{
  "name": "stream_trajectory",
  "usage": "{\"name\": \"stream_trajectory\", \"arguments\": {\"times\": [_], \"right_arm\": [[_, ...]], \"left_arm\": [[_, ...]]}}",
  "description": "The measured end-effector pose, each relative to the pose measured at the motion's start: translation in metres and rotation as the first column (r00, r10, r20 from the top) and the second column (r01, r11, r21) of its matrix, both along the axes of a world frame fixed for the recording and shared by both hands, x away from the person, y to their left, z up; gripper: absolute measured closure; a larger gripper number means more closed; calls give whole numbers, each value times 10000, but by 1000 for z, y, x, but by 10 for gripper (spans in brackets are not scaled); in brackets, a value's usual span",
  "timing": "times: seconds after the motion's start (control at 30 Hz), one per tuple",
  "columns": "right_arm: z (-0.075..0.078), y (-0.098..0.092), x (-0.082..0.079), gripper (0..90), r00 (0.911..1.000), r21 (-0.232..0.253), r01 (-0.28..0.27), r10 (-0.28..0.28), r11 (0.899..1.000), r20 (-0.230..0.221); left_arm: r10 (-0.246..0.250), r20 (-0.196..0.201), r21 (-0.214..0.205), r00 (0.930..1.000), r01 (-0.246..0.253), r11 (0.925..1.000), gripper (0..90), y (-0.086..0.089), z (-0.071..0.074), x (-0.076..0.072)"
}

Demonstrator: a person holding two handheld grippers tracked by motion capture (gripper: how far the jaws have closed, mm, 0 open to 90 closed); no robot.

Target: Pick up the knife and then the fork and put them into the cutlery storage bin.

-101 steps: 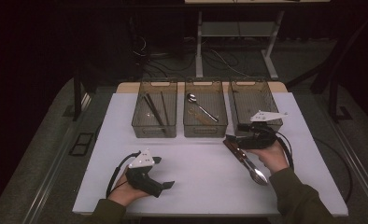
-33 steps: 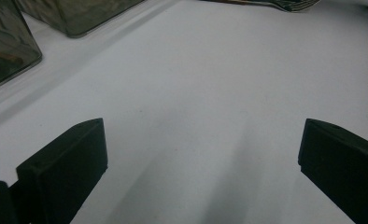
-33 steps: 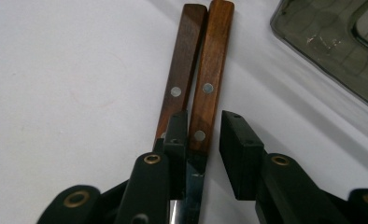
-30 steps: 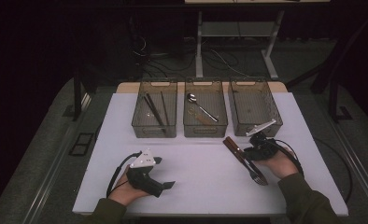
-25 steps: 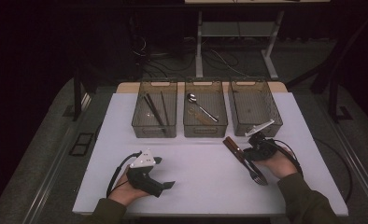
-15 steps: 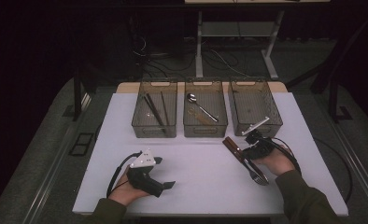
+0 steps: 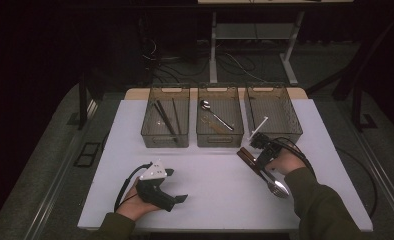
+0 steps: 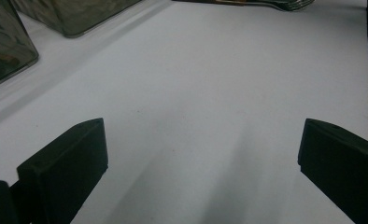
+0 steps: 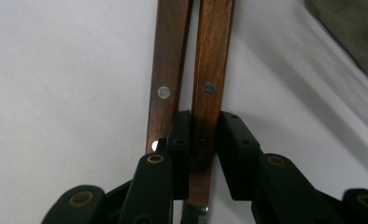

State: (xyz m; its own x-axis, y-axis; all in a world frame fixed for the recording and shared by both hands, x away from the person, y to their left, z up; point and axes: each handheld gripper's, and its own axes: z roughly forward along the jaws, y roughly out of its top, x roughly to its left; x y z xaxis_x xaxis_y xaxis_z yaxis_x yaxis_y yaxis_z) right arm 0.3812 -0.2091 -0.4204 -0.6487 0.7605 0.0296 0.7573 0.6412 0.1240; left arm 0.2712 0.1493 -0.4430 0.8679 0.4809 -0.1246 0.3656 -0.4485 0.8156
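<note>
Two pieces of cutlery with brown wooden handles [image 7: 247, 158] and metal heads [image 7: 278, 188] lie side by side on the white table [image 7: 215, 185]. In the right gripper view my right gripper [image 9: 203, 126] is shut on the right-hand handle [image 9: 213, 56], with one jaw wedged between it and the left-hand handle [image 9: 171, 56]. From above, my right gripper [image 7: 258, 155] points down at the handles, just in front of the right bin. My left gripper [image 7: 176, 186] rests on the table at the near left, held in a hand, jaws wide open. Between its jaws my left gripper [image 8: 201, 149] has bare table.
Three clear bins stand in a row at the back. The left bin [image 7: 165, 141] holds dark chopsticks [image 7: 164, 118], the middle bin [image 7: 220, 141] holds a spoon [image 7: 214, 114], and the right bin [image 7: 293, 125] stands behind my right hand. A cable [image 7: 357, 175] trails off to the right.
My right gripper has slid a little along the wooden handles, toward the bins and to the left. The left hand and its gripper have stayed put.
</note>
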Motion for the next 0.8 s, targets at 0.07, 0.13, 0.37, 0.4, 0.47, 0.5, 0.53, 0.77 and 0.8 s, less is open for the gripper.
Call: {"name": "stream_trajectory", "arguments": {"times": [0.07, 0.13, 0.37, 0.4, 0.47, 0.5, 0.53, 0.77, 0.8], "right_arm": [[0, 4, 1, 756, 10000, -232, -49, 48, 9997, -51], [0, 5, 1, 762, 10000, -347, -95, 94, 9994, -19], [0, 5, -1, 766, 9998, -337, -160, 163, 9993, 103], [0, 5, -1, 766, 9998, -352, -165, 169, 9992, 117], [1, 4, -2, 767, 9998, -238, -173, 176, 9996, 112], [1, 3, -2, 767, 9997, -163, -185, 188, 9997, 152], [1, 1, -3, 767, 9995, -100, -194, 196, 9998, 234], [7, -10, -9, 766, 9972, 540, -100, 59, 9985, 748], [8, -12, -10, 766, 9961, 608, -117, 63, 9981, 877]], "left_arm": [[-10, 5, 2, 10000, 10, 10000, 5, 0, 0, 0], [57, -60, -38, 10000, -57, 10000, 5, 0, 0, 0], [-8, 11, -1, 10000, 8, 10000, 5, 0, 0, 0], [4, 14, -5, 10000, -4, 10000, 5, 0, 0, 0], [16, 10, -10, 10000, -16, 10000, 5, 0, 0, 0], [11, 17, -6, 10000, -11, 10000, 5, 0, 0, 0], [19, 10, -22, 10000, -19, 10000, 5, 0, 0, 0], [15, 20, -29, 10000, -15, 10000, 5, 1, 1, 0], [18, 23, -24, 10000, -18, 10000, 5, 1, 1, 0]]}}
